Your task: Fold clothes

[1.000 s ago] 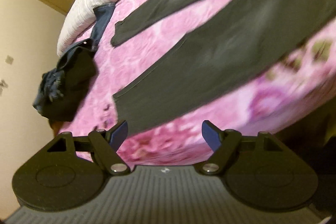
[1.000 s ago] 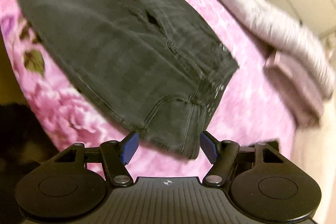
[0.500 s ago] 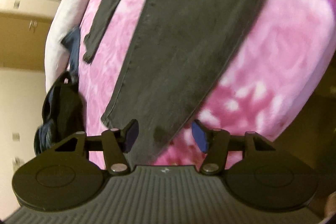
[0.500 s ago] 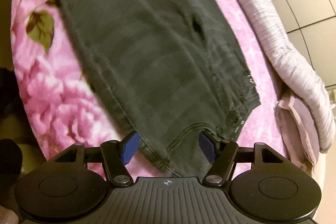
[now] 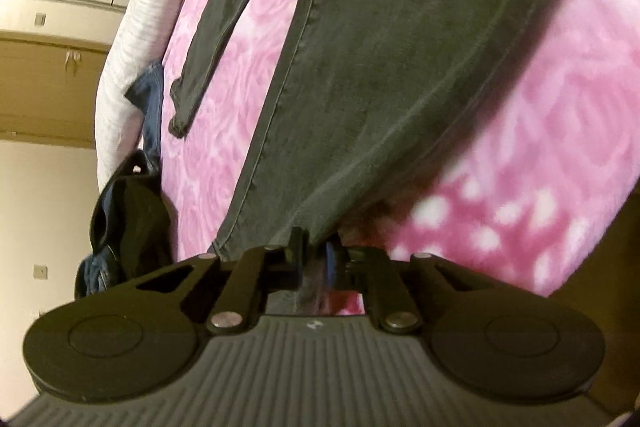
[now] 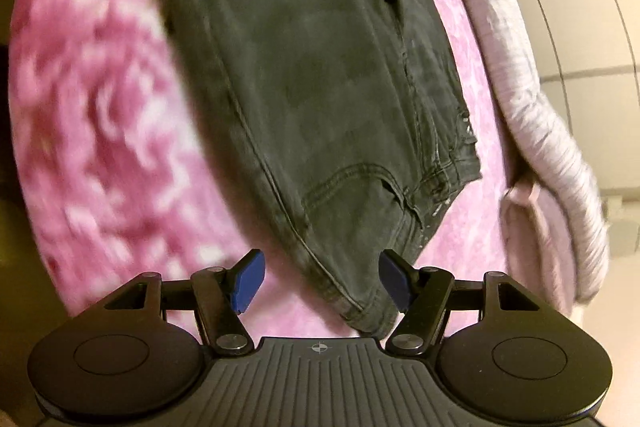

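Dark grey jeans (image 5: pixel 392 75) lie spread on a pink flowered bedspread (image 5: pixel 540 155). In the left wrist view one leg runs down to my left gripper (image 5: pixel 314 259), which is shut on the hem of that leg; the other leg (image 5: pixel 216 39) lies apart to the left. In the right wrist view the waistband end of the jeans (image 6: pixel 320 99) reaches down between the blue pads of my right gripper (image 6: pixel 322 281), which stands open around the waistband corner without pinching it.
A heap of dark and blue denim clothes (image 5: pixel 124 211) sits at the bed's left edge. A white ribbed cover (image 5: pixel 132 39) lines the far side, with a pale pink garment (image 6: pixel 532 239) beside it. Cupboards and wall lie beyond.
Both grippers came down closer to the jeans. My left gripper went from open to shut on the leg hem. My right gripper stayed open while the waistband corner came in between its pads.
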Demonstrator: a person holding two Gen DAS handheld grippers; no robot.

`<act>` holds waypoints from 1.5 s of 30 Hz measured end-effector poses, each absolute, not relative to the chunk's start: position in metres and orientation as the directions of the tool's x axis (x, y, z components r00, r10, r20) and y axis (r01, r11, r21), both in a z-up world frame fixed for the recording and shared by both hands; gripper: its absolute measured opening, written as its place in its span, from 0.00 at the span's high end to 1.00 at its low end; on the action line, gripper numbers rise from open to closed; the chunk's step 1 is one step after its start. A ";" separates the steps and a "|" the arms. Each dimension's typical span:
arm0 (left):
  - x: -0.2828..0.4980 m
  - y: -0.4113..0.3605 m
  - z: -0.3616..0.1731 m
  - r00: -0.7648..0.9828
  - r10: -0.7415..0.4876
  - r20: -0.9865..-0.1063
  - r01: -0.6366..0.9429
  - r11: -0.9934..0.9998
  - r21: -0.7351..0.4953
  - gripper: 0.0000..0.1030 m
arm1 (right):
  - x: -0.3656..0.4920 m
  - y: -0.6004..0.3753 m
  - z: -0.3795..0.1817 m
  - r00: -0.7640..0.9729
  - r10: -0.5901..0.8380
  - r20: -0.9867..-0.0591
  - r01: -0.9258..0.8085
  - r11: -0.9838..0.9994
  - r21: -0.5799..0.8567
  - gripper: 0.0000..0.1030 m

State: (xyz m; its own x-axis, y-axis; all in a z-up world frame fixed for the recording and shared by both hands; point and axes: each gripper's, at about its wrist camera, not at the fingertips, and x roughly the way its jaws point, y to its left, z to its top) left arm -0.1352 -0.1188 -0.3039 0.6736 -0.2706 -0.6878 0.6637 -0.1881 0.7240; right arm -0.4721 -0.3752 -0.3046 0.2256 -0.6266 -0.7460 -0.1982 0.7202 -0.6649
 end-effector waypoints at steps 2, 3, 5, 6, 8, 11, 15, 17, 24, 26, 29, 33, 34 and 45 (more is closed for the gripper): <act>-0.135 -0.121 -0.304 0.675 -0.256 -0.692 0.668 -0.185 0.721 0.92 | -0.481 -0.384 -0.314 0.250 -0.642 -0.725 -0.239 0.684 -0.689 0.36; -0.135 -0.122 -0.304 0.677 -0.248 -0.693 0.669 -0.183 0.720 0.92 | -0.484 -0.390 -0.320 0.263 -0.642 -0.720 -0.259 0.672 -0.694 0.36; -0.136 -0.124 -0.303 0.682 -0.233 -0.693 0.670 -0.181 0.720 0.92 | -0.489 -0.403 -0.330 0.287 -0.641 -0.712 -0.301 0.645 -0.702 0.36; -0.136 -0.125 -0.302 0.684 -0.226 -0.693 0.670 -0.180 0.720 0.92 | -0.491 -0.409 -0.336 0.297 -0.640 -0.709 -0.323 0.631 -0.705 0.41; -0.136 -0.127 -0.297 0.694 -0.217 -0.687 0.665 -0.172 0.726 0.93 | -0.495 -0.419 -0.340 0.315 -0.638 -0.703 -0.346 0.612 -0.711 0.60; -0.137 -0.131 -0.281 0.708 -0.208 -0.675 0.656 -0.159 0.738 0.95 | -0.496 -0.440 -0.334 0.304 -0.600 -0.740 -0.320 0.668 -0.672 0.86; -0.139 -0.140 -0.235 0.725 -0.207 -0.657 0.642 -0.141 0.753 0.96 | -0.490 -0.454 -0.298 0.321 -0.554 -0.768 -0.286 0.717 -0.636 0.88; -0.138 -0.147 -0.204 0.736 -0.212 -0.643 0.634 -0.120 0.764 0.96 | -0.488 -0.459 -0.270 0.350 -0.535 -0.769 -0.256 0.735 -0.628 0.88; -0.139 -0.162 -0.117 0.746 -0.189 -0.639 0.635 -0.085 0.767 0.96 | -0.485 -0.486 -0.200 0.404 -0.490 -0.772 -0.261 0.748 -0.611 0.88; -0.141 -0.164 -0.097 0.743 -0.181 -0.644 0.640 -0.091 0.763 0.96 | -0.482 -0.493 -0.185 0.403 -0.475 -0.782 -0.253 0.764 -0.594 0.88; -0.136 -0.171 -0.073 0.724 -0.169 -0.669 0.660 -0.114 0.742 0.96 | -0.475 -0.500 -0.165 0.401 -0.444 -0.801 -0.260 0.783 -0.565 0.88; -0.102 -0.200 -0.055 0.667 -0.157 -0.729 0.709 -0.167 0.685 0.96 | -0.455 -0.512 -0.140 0.386 -0.430 -0.816 -0.262 0.797 -0.544 0.88; -0.088 -0.212 -0.056 0.645 -0.150 -0.749 0.726 -0.184 0.662 0.96 | -0.449 -0.519 -0.135 0.379 -0.431 -0.819 -0.257 0.801 -0.540 0.88; 0.067 -0.337 -0.078 0.385 -0.027 -0.922 0.859 -0.354 0.369 0.96 | -0.347 -0.632 -0.132 0.210 -0.463 -0.861 -0.205 0.840 -0.502 0.88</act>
